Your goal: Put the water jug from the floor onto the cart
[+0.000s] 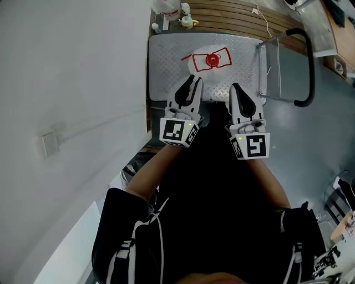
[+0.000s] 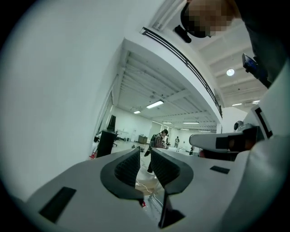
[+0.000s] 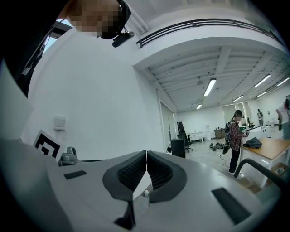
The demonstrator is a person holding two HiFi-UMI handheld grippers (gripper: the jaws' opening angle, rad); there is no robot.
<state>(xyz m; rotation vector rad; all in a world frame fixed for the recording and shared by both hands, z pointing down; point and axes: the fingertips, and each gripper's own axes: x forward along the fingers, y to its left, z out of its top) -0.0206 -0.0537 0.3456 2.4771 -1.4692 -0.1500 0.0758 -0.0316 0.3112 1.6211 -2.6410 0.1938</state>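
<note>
From above, the clear water jug (image 1: 211,60) with its red cap stands upright on the cart's metal deck (image 1: 166,61). The cart's black handle (image 1: 307,61) rises at the right. Both grippers are held level in front of the person's body, just short of the deck's near edge and clear of the jug. My left gripper (image 1: 194,81) (image 2: 144,152) is open, its jaws a narrow gap apart with nothing between them. My right gripper (image 1: 236,87) (image 3: 146,154) is shut, pads touching at the tips, and holds nothing.
A white wall (image 1: 66,66) runs close along the left, with a wall socket (image 1: 50,143). Small bottles (image 1: 172,11) stand on wooden boards beyond the cart. Farther off in the hall are a person in a plaid shirt (image 3: 235,136) and a wooden table (image 3: 267,147).
</note>
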